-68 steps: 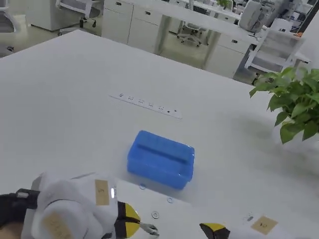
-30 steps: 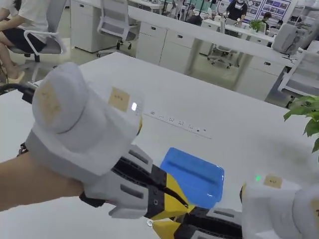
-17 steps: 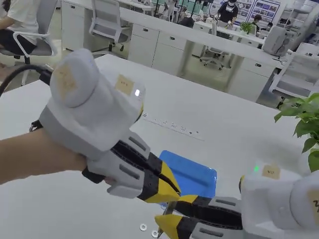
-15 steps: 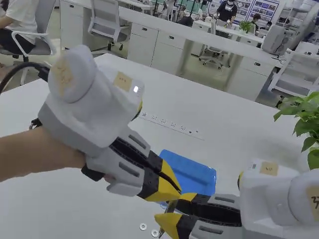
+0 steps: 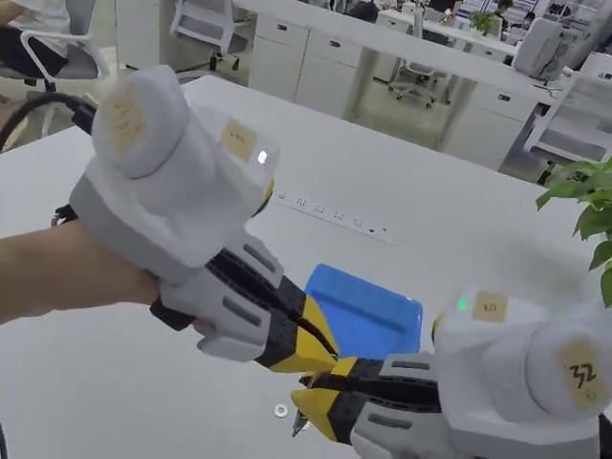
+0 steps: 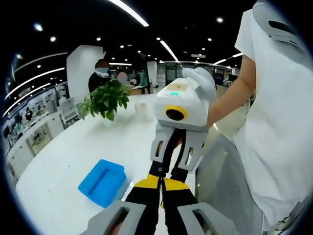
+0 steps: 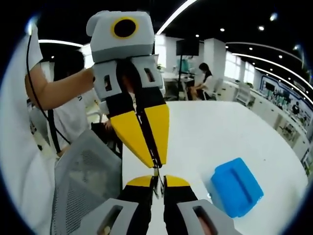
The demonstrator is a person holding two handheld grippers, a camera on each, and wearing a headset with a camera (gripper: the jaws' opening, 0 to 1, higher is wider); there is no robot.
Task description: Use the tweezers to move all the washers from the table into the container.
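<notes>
Head view places the thin metal tweezers (image 5: 299,422) where the two tools meet, with the tip pointing down at the white desk (image 5: 124,382). One small silver ring washer (image 5: 280,410) lies on the desk just beside that tip, apart from it. The blue rectangular plastic container (image 5: 368,311) stands near, beyond the tools; we cannot tell whether it holds any washers.

The right tool (image 5: 312,413) has its yellow-tipped jaws pressed together on the tweezers, and the right gripper view confirms this. The left tool (image 5: 330,358) meets it tip to tip, its jaws also pressed together. We judge that it pinches the tweezers' other end, though the contact area is small.

Risks, in our judgement:
- If one tool lets go before the other grips firmly, the tweezers may twist, or drop onto the desk and knock the washer.
- A skewed hold would leave the tweezer tips misaligned, so the flat washer could slip out during pickup.

Count: one pair of tweezers, one washer in sight, one container, two tools.
</notes>
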